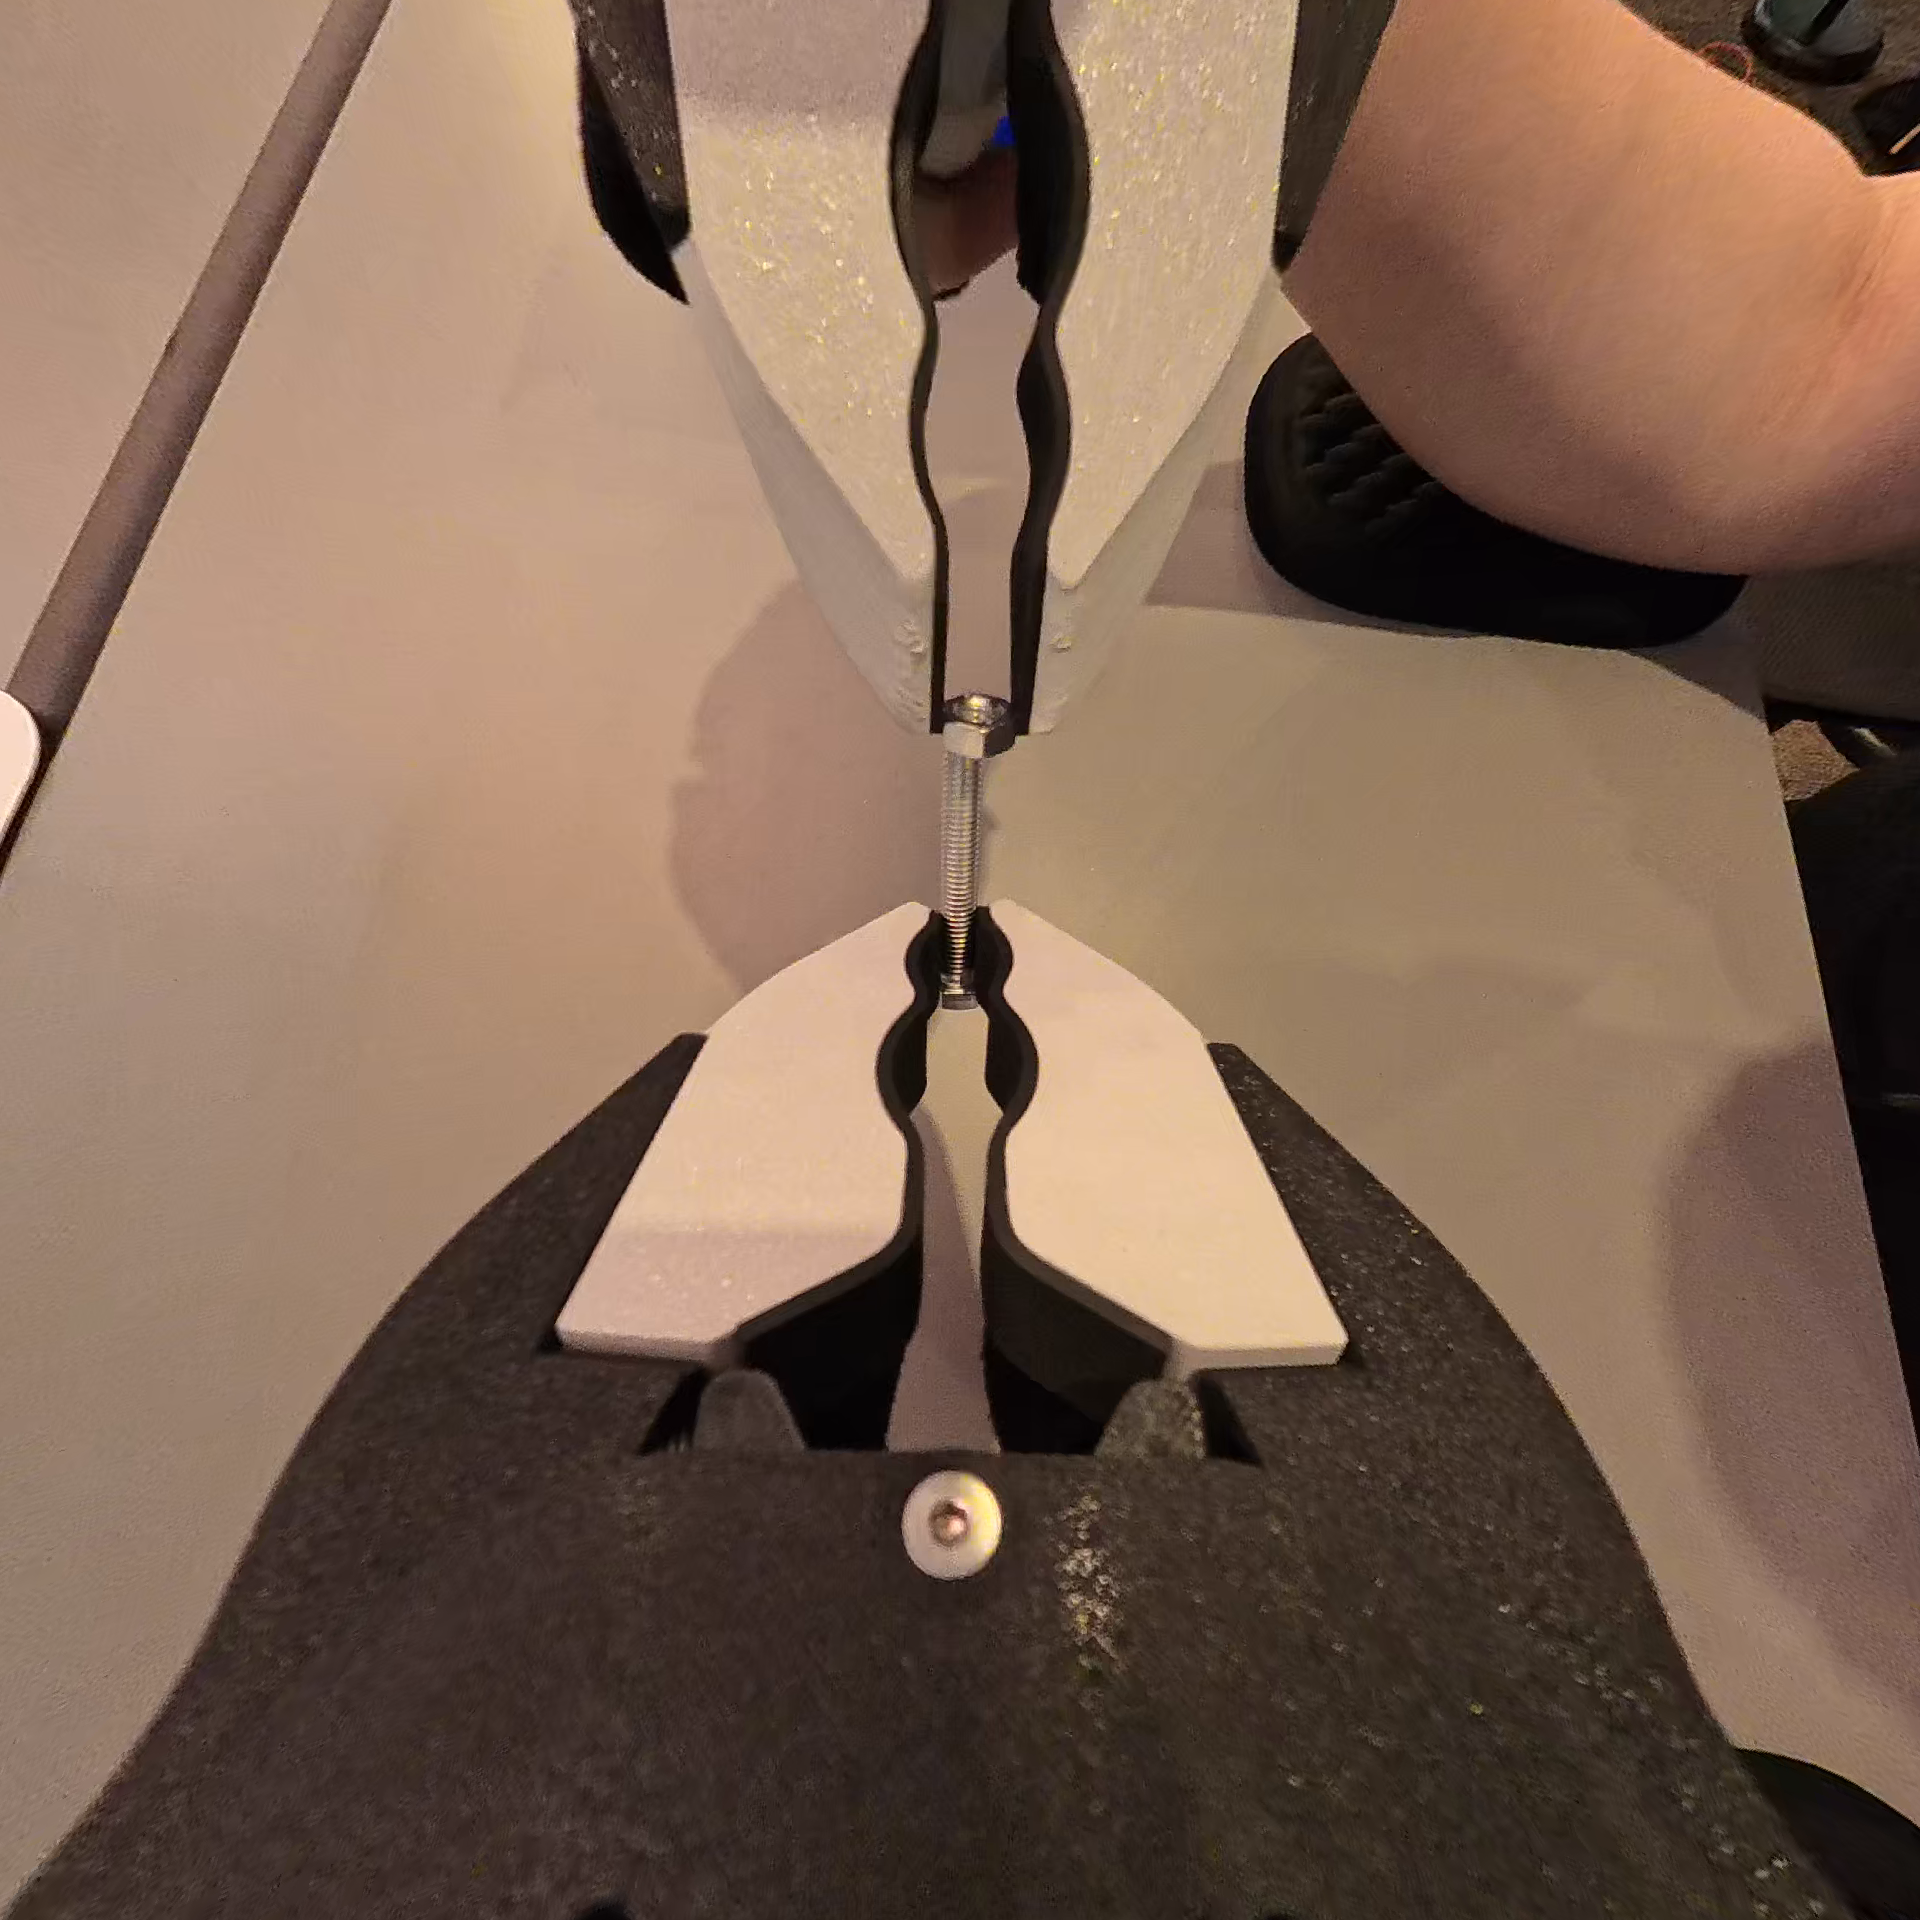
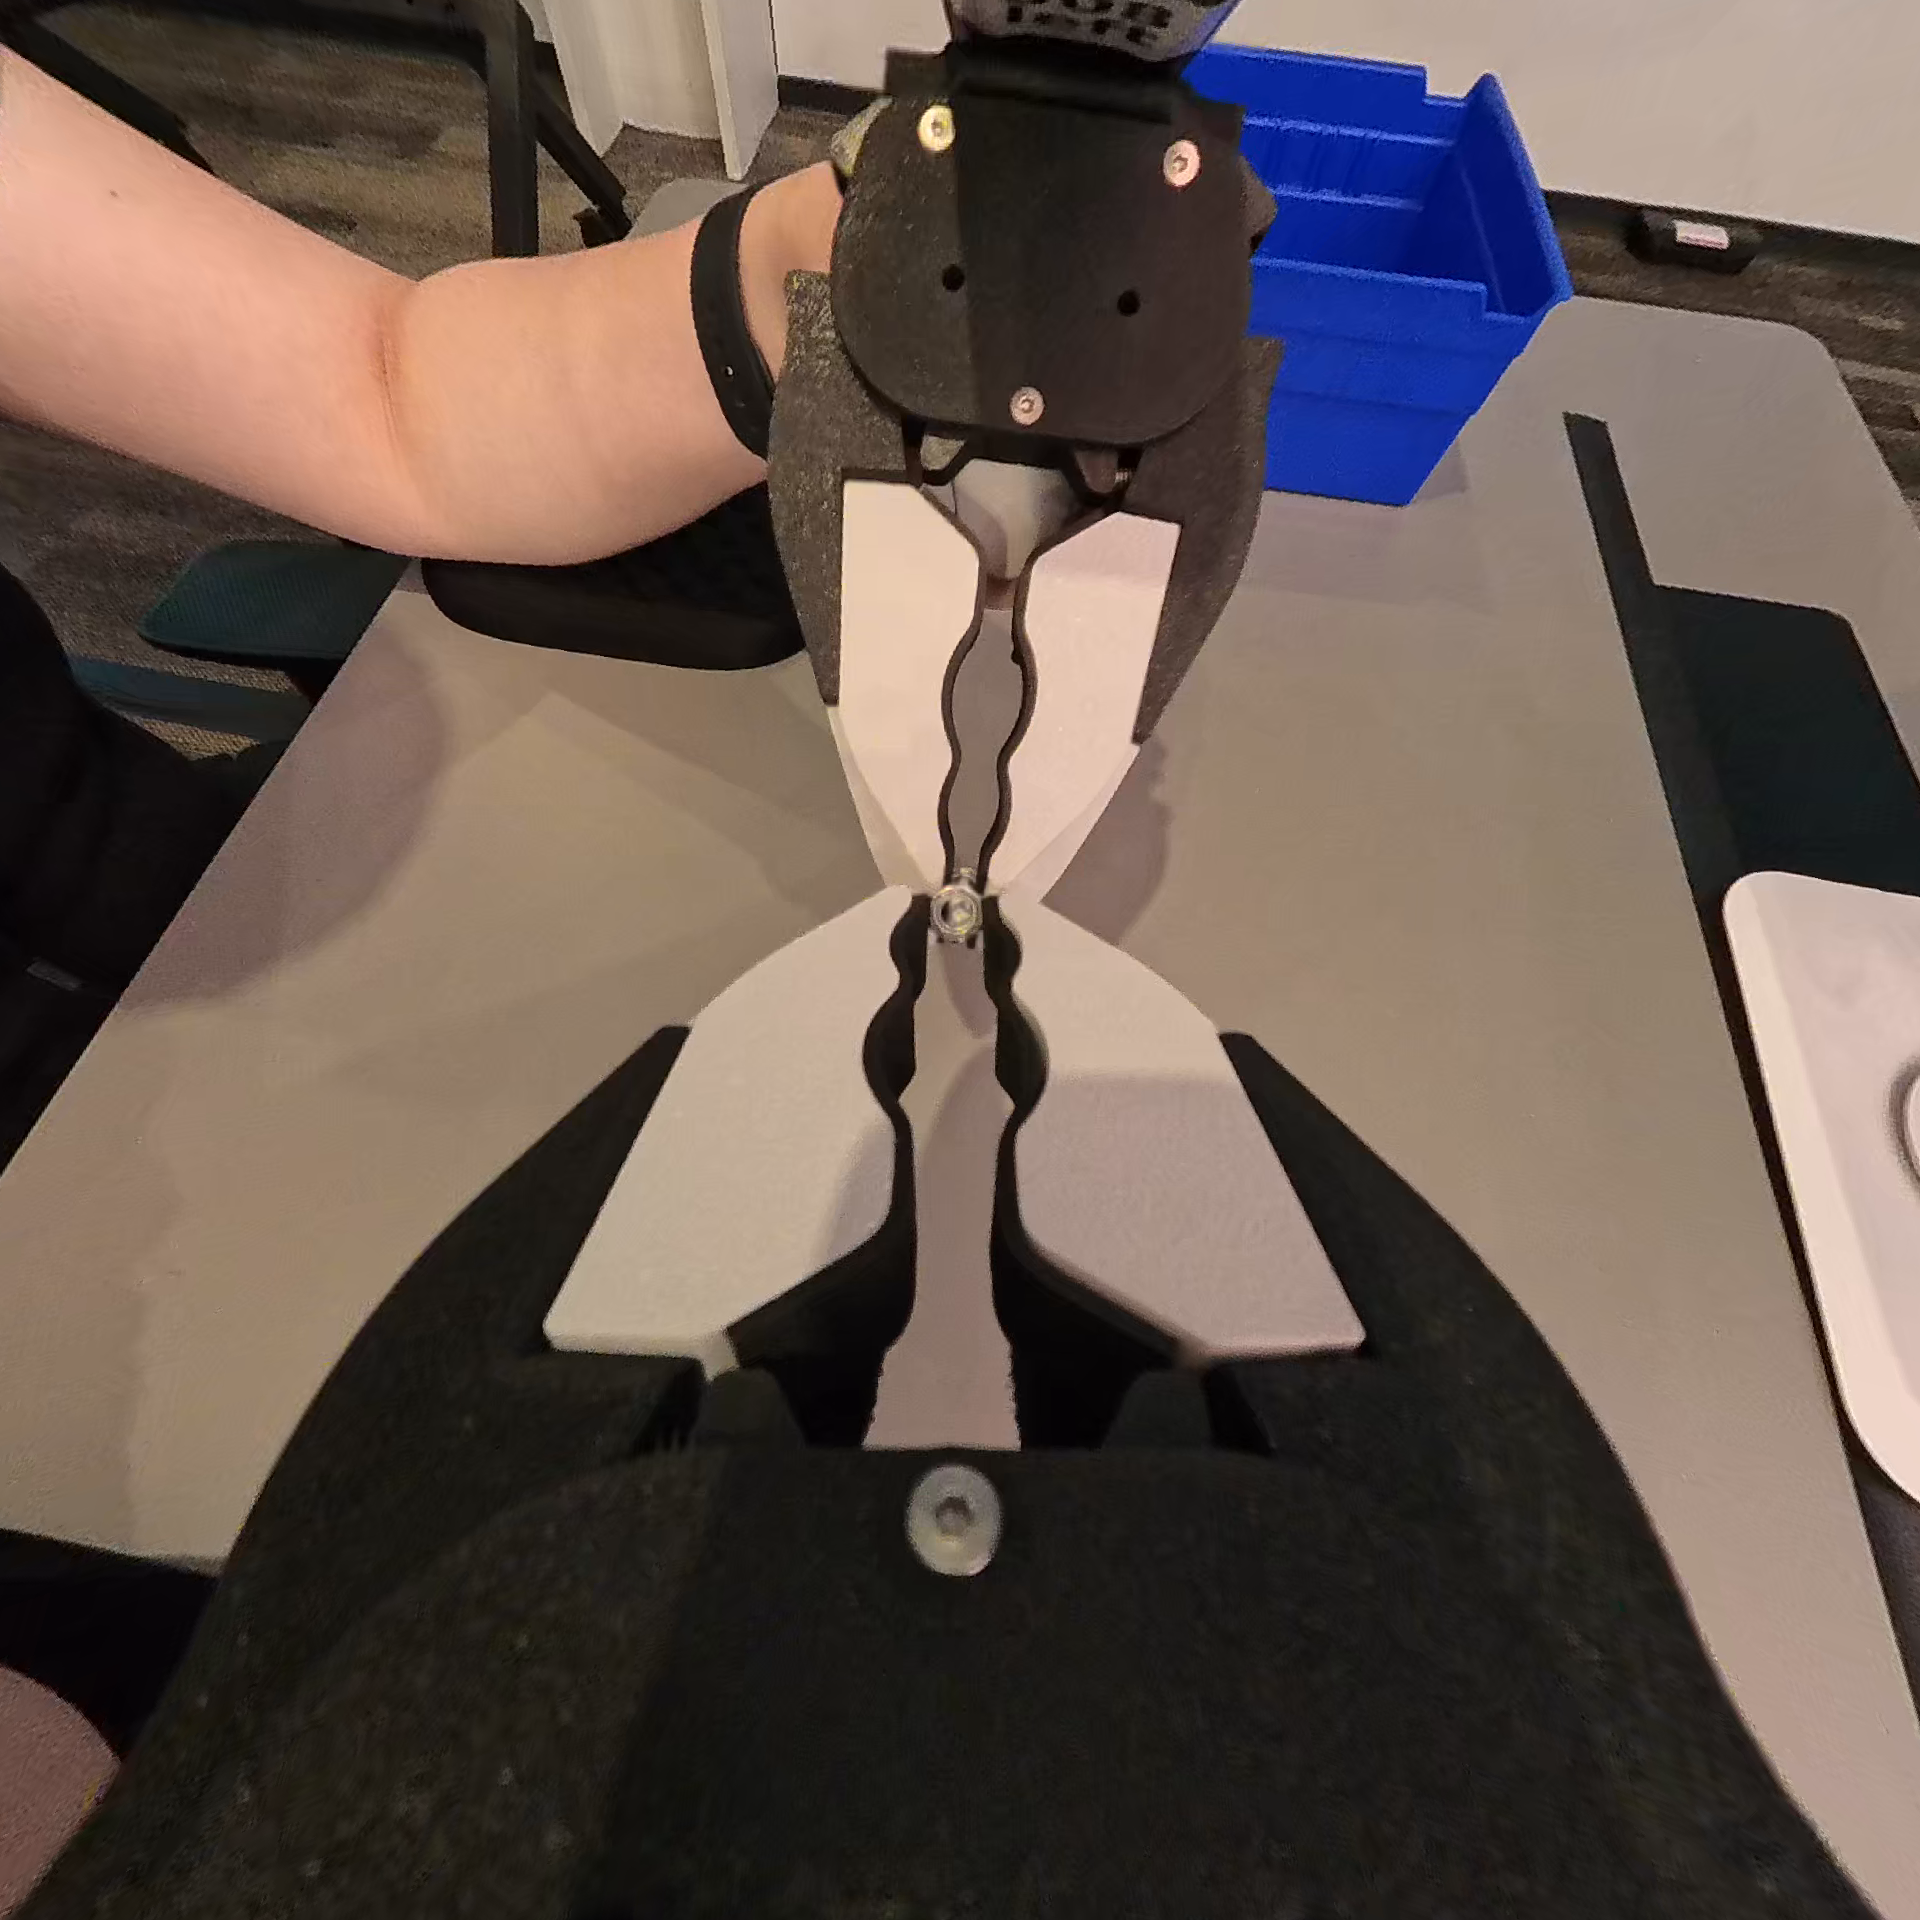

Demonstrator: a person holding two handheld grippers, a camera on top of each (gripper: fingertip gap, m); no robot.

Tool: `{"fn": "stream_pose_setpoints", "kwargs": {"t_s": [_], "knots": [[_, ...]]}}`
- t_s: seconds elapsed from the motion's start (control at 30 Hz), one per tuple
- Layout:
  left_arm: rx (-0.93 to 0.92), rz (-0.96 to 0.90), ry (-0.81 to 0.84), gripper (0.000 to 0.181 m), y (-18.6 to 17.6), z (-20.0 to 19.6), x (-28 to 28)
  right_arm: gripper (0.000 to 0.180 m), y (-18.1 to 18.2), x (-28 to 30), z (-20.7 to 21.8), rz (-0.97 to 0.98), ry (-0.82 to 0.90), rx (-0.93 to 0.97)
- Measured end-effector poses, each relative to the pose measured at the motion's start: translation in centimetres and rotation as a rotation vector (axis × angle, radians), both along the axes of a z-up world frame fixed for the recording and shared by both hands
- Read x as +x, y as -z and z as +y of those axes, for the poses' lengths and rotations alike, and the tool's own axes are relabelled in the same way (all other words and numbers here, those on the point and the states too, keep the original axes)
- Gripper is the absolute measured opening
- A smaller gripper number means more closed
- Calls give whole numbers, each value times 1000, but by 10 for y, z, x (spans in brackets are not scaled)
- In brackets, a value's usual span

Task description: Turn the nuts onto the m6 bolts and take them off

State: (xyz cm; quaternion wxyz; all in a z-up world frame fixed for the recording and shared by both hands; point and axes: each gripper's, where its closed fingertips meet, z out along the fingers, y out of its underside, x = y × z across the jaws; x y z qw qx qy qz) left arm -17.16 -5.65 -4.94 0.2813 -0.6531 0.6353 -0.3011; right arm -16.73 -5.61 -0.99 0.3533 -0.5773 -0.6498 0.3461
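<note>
In the left wrist view, a silver M6 bolt (image 1: 960, 831) spans the gap between the two grippers above the table (image 1: 416, 831). My left gripper (image 1: 958, 930) is shut on the bolt's near end, and the bolt's head is hidden between the black pads. My right gripper (image 1: 977, 717) faces it from the top of the view and is shut on a hex nut (image 1: 977, 736) at the bolt's far end. In the right wrist view, my right gripper (image 2: 958, 920) holds the nut (image 2: 956, 914) end-on. The left gripper (image 2: 968, 881) meets it tip to tip.
A blue bin (image 2: 1382, 312) stands at the table's far end. A white tray (image 2: 1829, 1143) lies at the right edge and also shows in the left wrist view (image 1: 12, 748). A person's forearm (image 2: 364, 395) rests over a black chair armrest (image 2: 623, 613). A dark groove (image 2: 1621, 582) runs along the table. Left tips to right tips: about 4 cm.
</note>
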Motion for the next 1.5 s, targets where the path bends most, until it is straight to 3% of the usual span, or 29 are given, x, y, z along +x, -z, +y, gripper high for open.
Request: {"fn": "stream_pose_setpoints", "kwargs": {"t_s": [0.5, 0.7, 1.03, 1.5], "knots": [[-45, -72, 32, 5, -12, -7, 2, 10, -8, -1, -4, 49, -29, 38], [-99, -164, 79, 5, -28, -16, 4, 9, -25, -2, -12, 166, -85, 11], [-76, -96, -218, 5, -32, 17, -4, 9, -28, -9, 24, 162, 170, -183], [272, 207, -490, 5, -12, 58, -31, 9, -6, -24, 57, 166, 491, -554]]}}
